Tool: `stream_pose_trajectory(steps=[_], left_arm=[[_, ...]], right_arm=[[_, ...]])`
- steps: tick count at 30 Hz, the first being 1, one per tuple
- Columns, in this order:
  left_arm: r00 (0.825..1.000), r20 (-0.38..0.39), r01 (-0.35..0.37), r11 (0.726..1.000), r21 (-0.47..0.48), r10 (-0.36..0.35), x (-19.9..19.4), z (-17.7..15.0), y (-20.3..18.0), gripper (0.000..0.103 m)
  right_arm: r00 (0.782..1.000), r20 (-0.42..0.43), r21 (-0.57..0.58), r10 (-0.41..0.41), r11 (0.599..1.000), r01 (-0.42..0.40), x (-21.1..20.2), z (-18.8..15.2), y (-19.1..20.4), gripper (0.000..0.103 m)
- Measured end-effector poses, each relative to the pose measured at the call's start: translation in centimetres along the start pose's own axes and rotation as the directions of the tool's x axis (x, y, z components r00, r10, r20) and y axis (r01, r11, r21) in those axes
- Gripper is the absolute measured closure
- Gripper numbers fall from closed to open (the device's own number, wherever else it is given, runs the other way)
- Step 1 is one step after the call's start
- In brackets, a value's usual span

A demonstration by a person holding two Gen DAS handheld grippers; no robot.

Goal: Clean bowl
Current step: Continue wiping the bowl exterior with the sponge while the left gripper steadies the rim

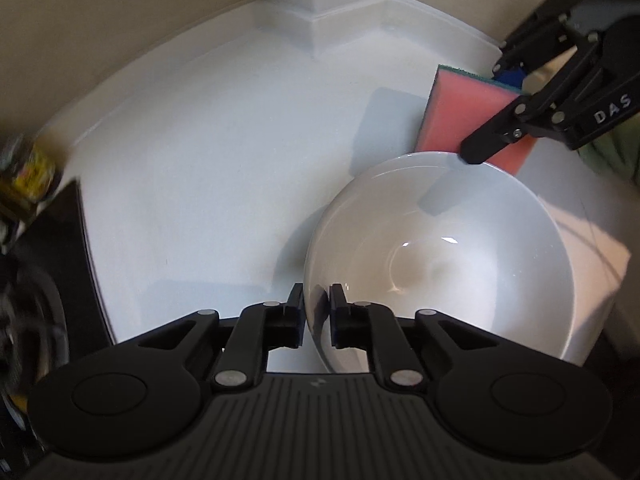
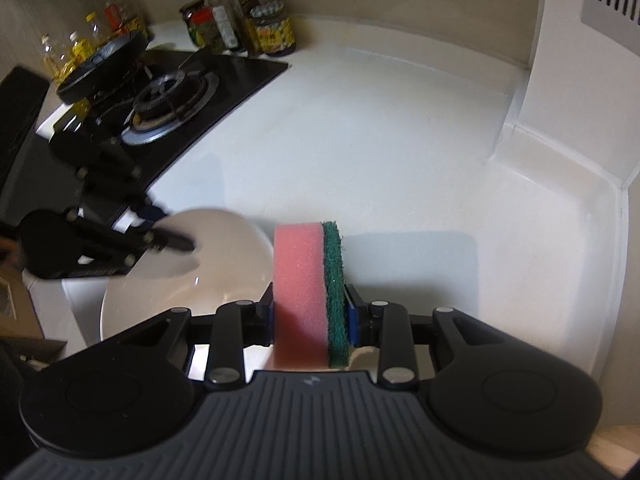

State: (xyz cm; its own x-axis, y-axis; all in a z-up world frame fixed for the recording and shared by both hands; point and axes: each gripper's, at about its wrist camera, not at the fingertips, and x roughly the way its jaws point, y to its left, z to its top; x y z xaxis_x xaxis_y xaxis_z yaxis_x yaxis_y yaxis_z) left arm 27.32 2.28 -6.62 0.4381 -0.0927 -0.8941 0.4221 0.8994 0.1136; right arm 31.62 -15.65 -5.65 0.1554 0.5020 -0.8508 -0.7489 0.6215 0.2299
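A white bowl (image 1: 440,264) (image 2: 224,256) is tipped up at the near edge of the white countertop (image 2: 360,140). My left gripper (image 1: 316,292) (image 2: 172,228) is shut on its near rim, one pad inside the bowl and one outside. My right gripper (image 2: 310,300) (image 1: 486,112) is shut on a pink sponge with a green scouring side (image 2: 300,272) (image 1: 460,112). The sponge stands upright just beyond the bowl's far rim and is not touching its inside. The bowl's inside looks glossy, with a faint grey smudge near the bottom.
A black gas hob (image 2: 172,92) with a dark pan (image 2: 104,64) on it lies to the left. Jars and bottles (image 2: 240,28) line the wall behind it. A white wall column (image 1: 320,0) rises in the back corner.
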Motion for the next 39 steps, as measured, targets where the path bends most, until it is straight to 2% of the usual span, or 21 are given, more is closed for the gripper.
stream_pose_trajectory(steps=[3, 5, 7, 10, 13, 17, 24, 31, 35, 39], left_arm=[[1.000, 0.016, 0.022, 0.995, 0.101, -0.024, 1.1, 1.5, -0.4, 0.089], [0.999, 0.016, 0.025, 0.994, 0.104, -0.027, 1.5, 2.2, -0.6, 0.088], [1.000, 0.006, 0.015, 0.997, 0.071, -0.016, 1.7, 2.4, -0.6, 0.087], [1.000, -0.014, -0.021, 0.998, -0.053, 0.020, 1.3, 1.5, -0.3, 0.086], [0.999, -0.027, -0.040, 0.979, -0.202, 0.035, 0.5, -0.4, -0.1, 0.086], [0.999, -0.020, -0.043, 0.969, -0.242, 0.040, 0.3, -1.5, -0.3, 0.087], [0.995, -0.010, -0.096, 0.981, -0.169, 0.095, 0.4, -1.1, -1.3, 0.090], [0.996, -0.004, -0.092, 0.987, -0.129, 0.092, -0.1, -1.3, -1.2, 0.090], [0.998, 0.019, -0.063, 0.998, -0.023, 0.063, 0.3, -0.8, -0.7, 0.089], [0.999, 0.038, -0.035, 0.995, 0.089, 0.032, 1.1, 0.4, 0.1, 0.088]], right_arm=[[1.000, 0.010, -0.010, -0.025, 1.000, 0.025, -0.1, 0.6, 0.1, 0.075], [0.999, 0.013, -0.014, -0.044, 0.999, 0.044, 0.2, 0.9, 0.2, 0.075], [0.999, 0.013, -0.016, -0.053, 0.998, 0.053, 0.5, 1.1, 0.3, 0.075], [0.999, 0.024, 0.010, -0.034, 0.999, 0.034, 0.6, 0.9, 0.1, 0.075], [0.999, 0.035, 0.026, -0.024, 0.999, 0.023, 0.5, 0.6, 0.1, 0.075], [0.999, 0.040, 0.037, -0.022, 0.999, 0.021, 0.5, 0.3, 0.2, 0.075], [0.999, 0.040, 0.038, -0.023, 0.999, 0.021, 0.3, -0.1, 0.5, 0.075], [0.999, 0.037, 0.040, -0.023, 0.999, 0.022, 0.2, -0.3, 0.5, 0.075], [0.999, 0.031, 0.033, -0.029, 0.999, 0.028, 0.0, -0.4, 0.4, 0.075], [0.998, 0.039, 0.032, -0.053, 0.998, 0.052, 0.1, -0.1, 0.3, 0.075]])
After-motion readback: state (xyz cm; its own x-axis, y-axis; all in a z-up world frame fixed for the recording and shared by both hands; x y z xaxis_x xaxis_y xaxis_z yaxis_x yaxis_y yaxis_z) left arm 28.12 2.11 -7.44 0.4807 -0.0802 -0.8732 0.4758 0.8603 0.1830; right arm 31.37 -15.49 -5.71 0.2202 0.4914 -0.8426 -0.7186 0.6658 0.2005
